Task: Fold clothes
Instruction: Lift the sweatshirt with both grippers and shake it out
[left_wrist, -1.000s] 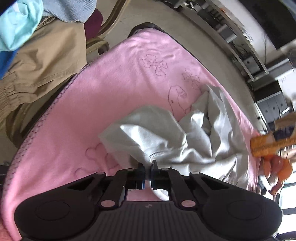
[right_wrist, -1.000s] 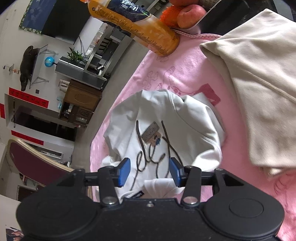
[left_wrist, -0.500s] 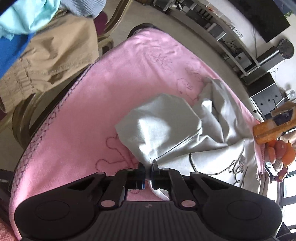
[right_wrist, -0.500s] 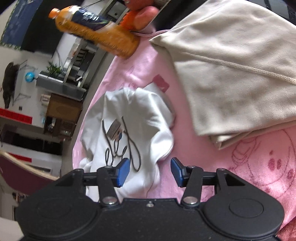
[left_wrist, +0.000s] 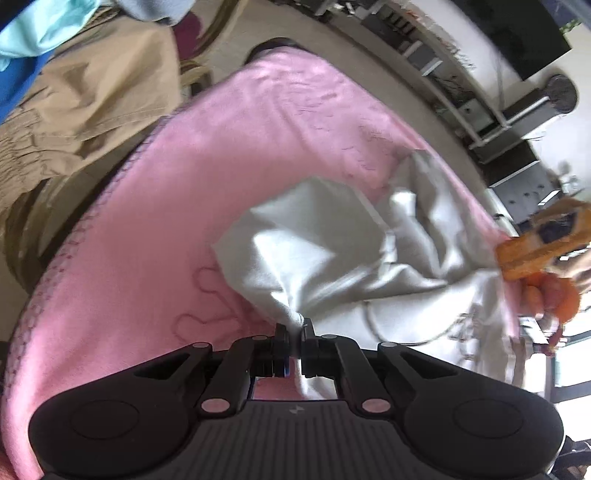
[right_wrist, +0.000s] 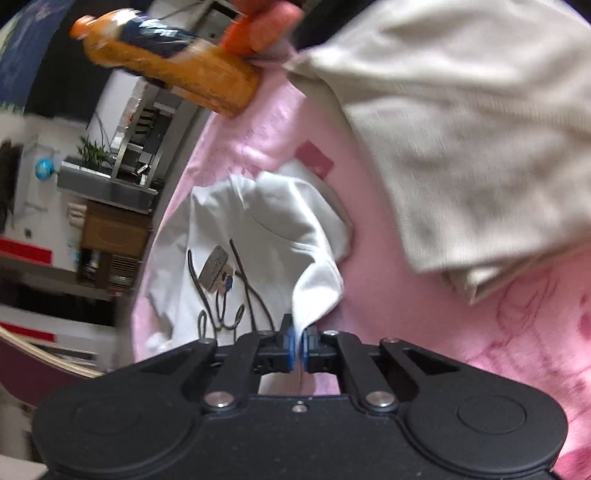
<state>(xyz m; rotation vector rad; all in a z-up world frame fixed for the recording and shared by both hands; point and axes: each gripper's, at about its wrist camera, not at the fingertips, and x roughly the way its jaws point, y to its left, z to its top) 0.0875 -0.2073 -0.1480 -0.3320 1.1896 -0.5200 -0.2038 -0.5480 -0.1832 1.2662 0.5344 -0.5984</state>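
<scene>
Pink blanket (left_wrist: 155, 229); white garment (left_wrist: 317, 251) (hang tag (right_wrist: 216, 267) only rightward)

Daylight's bright on my end, blown out white at the lower right of my left view. Both views are smeared with motion blur, worst on the folded beige fleece garment (right_wrist: 461, 122) and the orange plastic bottle (right_wrist: 166, 62). Fisheye bends everything along the edges. Soft shadows sit in the crumpled white shirt (left_wrist: 332, 258).
</scene>
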